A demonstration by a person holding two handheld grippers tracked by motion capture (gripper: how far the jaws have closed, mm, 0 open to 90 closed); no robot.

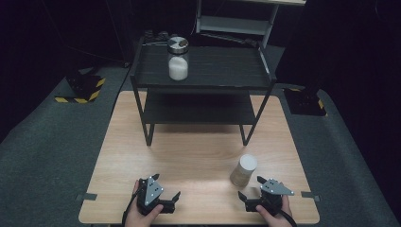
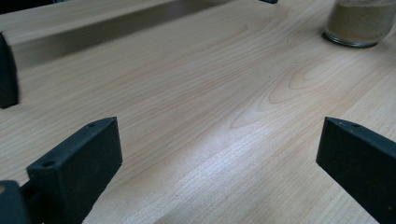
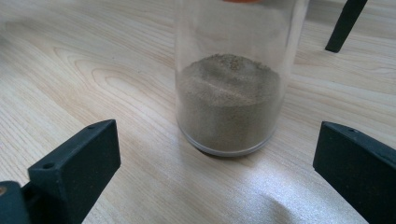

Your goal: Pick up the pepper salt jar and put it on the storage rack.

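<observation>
Lining up on the jar (image 3: 229, 100) near the desk's (image 1: 189, 156) front right corner, the right gripper (image 3: 215, 179) sat wide open, empty, left gripper (image 1: 166, 195) too; closing in looked next.

The jar of powder (image 3: 229, 93) is positioned on the table (image 1: 189, 161), just ahead of the right gripper (image 3: 217, 163) fingers (image 3: 74, 163). A second jar (image 1: 178, 58) is placed on the shelf rack (image 1: 222, 71), far beyond both.

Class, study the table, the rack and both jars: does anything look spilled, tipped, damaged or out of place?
Nothing stands out. The jar of brown powder stands upright on the table, the jar of white powder upright on the rack; no spills.
</observation>
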